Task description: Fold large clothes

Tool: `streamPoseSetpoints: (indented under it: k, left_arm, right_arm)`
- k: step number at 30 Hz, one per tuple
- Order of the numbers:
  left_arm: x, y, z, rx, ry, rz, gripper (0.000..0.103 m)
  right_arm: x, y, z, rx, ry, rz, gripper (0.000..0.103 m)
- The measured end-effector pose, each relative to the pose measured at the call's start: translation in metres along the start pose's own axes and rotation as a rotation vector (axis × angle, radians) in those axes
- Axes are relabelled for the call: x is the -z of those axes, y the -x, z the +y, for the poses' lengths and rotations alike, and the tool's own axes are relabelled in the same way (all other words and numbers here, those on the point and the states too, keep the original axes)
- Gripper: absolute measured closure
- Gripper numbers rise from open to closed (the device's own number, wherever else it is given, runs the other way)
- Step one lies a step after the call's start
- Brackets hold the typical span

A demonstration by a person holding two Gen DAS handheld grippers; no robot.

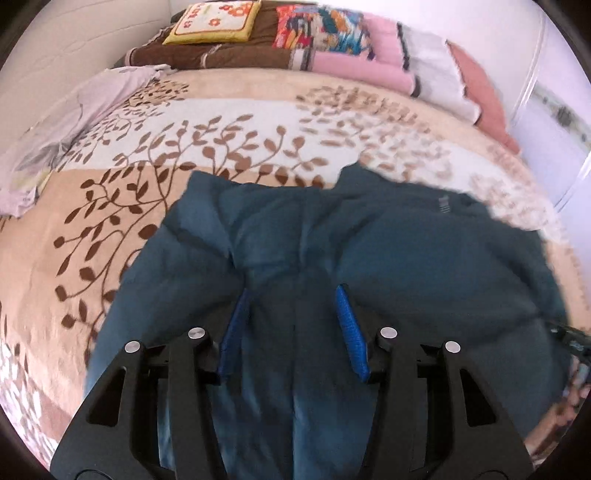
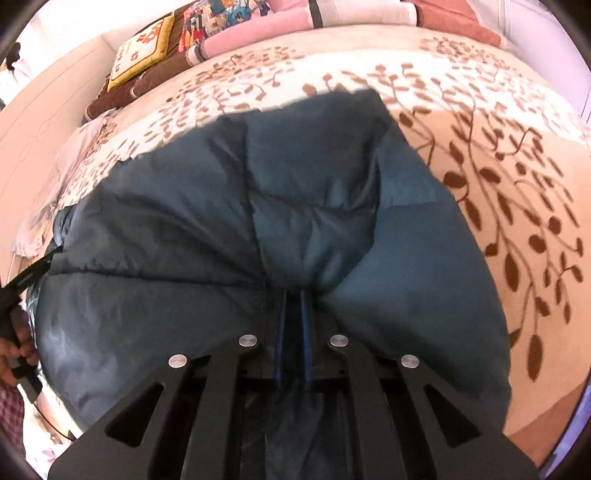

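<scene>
A bed covered by a beige plush blanket printed with brown leaf sprigs [image 1: 110, 229] fills both wrist views, folded quilts and a yellow-edged flowered cushion [image 1: 214, 22] stacked at its far edge at 12 o'clock. The task's thing, a dark teal quilted puffer jacket [image 1: 332, 236], lies spread on that blanket from the centre down to 6 o'clock in each view, puffy and slick-looking.

The right hand-held gripper [image 2: 293, 295] is clamped on a bunched ridge of the jacket's shell, its blue pads nearly together with fabric pinched between them. The left hand-held gripper [image 1: 291, 299] stands about half open, its blue fingers [image 1: 349, 328] straddling a seam of the jacket; whether the pads press the fabric cannot be told. At 9 o'clock in the right view, a person's hand [image 2: 16, 350] grips the other tool's handle.

Risks from here: the right pinch appears to catch only the thin outer layer, so a lift could let the slippery shell slide free or drag just one layer, leaving the fold lopsided. If the left jaws lift without closing firmly, that side would likely stay behind and twist the garment. The jacket's loft may also spring a fold back open, and the plush blanket could drag on the fabric.
</scene>
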State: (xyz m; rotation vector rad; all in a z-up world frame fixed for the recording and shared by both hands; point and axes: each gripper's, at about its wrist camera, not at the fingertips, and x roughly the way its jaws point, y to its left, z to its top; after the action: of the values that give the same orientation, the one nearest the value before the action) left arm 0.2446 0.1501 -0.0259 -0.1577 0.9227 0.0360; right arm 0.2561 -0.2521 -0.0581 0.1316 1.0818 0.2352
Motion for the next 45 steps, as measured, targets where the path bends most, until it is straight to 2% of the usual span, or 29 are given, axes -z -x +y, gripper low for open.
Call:
streamPoseSetpoints:
  k: [2, 6, 8, 11, 14, 15, 16, 18, 20, 22, 23, 25, 27, 31, 35, 40, 43, 44, 45]
  left_arm:
    - [0.011, 0.024, -0.002, 0.041, -0.010, -0.012, 0.054]
    - [0.044, 0.057, -0.010, 0.096, -0.047, 0.013, 0.054]
    - [0.065, 0.066, -0.013, 0.119, -0.061, 0.032, 0.054]
    - [0.085, 0.066, -0.015, 0.109, -0.053, 0.070, 0.054]
    - [0.099, 0.081, -0.010, 0.126, -0.004, 0.044, 0.054]
    - [0.105, 0.090, -0.004, 0.151, 0.033, 0.033, 0.051]
    - [0.112, 0.098, 0.003, 0.169, 0.066, 0.028, 0.044]
    - [0.124, 0.109, 0.018, 0.178, 0.118, 0.019, 0.035]
    - [0.136, 0.112, 0.033, 0.185, 0.169, 0.033, 0.028]
    - [0.149, 0.113, 0.054, 0.203, 0.257, 0.055, 0.023]
    - [0.155, 0.111, 0.065, 0.209, 0.310, 0.065, 0.021]
    - [0.162, 0.105, 0.082, 0.217, 0.414, 0.078, 0.018]
    - [0.166, 0.097, 0.096, 0.247, 0.519, 0.089, 0.015]
    - [0.163, 0.079, 0.108, 0.299, 0.643, 0.084, 0.011]
    - [0.155, 0.054, 0.105, 0.329, 0.707, 0.104, 0.010]
    - [0.148, 0.024, 0.098, 0.301, 0.746, 0.127, 0.010]
    - [0.145, 0.014, 0.101, 0.312, 0.787, 0.118, 0.011]
    - [0.143, 0.014, 0.101, 0.321, 0.801, 0.101, 0.019]
    - [0.140, 0.015, 0.102, 0.342, 0.807, 0.077, 0.036]
  right_arm:
    - [0.003, 0.018, 0.004, -0.010, 0.011, -0.040, 0.095]
    - [0.025, 0.060, 0.022, -0.088, 0.041, -0.104, 0.094]
    - [0.044, 0.072, 0.033, -0.133, 0.061, -0.098, 0.093]
    - [0.072, 0.073, 0.046, -0.179, 0.083, -0.056, 0.093]
    - [0.093, 0.073, 0.052, -0.196, 0.059, -0.035, 0.093]
    - [0.100, 0.076, 0.053, -0.210, 0.048, -0.035, 0.093]
    - [0.108, 0.081, 0.051, -0.230, 0.030, -0.030, 0.093]
    - [0.121, 0.086, 0.047, -0.232, 0.014, -0.023, 0.092]
    - [0.134, 0.090, 0.033, -0.220, -0.004, -0.008, 0.083]
    - [0.145, 0.092, 0.014, -0.198, -0.060, 0.003, 0.060]
    - [0.148, 0.093, 0.006, -0.193, -0.098, -0.002, 0.055]
    - [0.155, 0.096, -0.013, -0.210, -0.192, -0.012, 0.038]
    - [0.158, 0.095, -0.030, -0.255, -0.284, -0.015, 0.035]
    - [0.152, 0.086, -0.056, -0.317, -0.447, -0.035, 0.027]
    - [0.144, 0.072, -0.059, -0.352, -0.516, -0.036, 0.024]
    - [0.130, 0.048, -0.054, -0.330, -0.535, -0.006, 0.024]
    - [0.122, 0.035, -0.055, -0.342, -0.557, -0.001, 0.024]
    - [0.121, 0.032, -0.056, -0.344, -0.564, -0.005, 0.024]
    - [0.119, 0.030, -0.057, -0.346, -0.570, -0.013, 0.024]
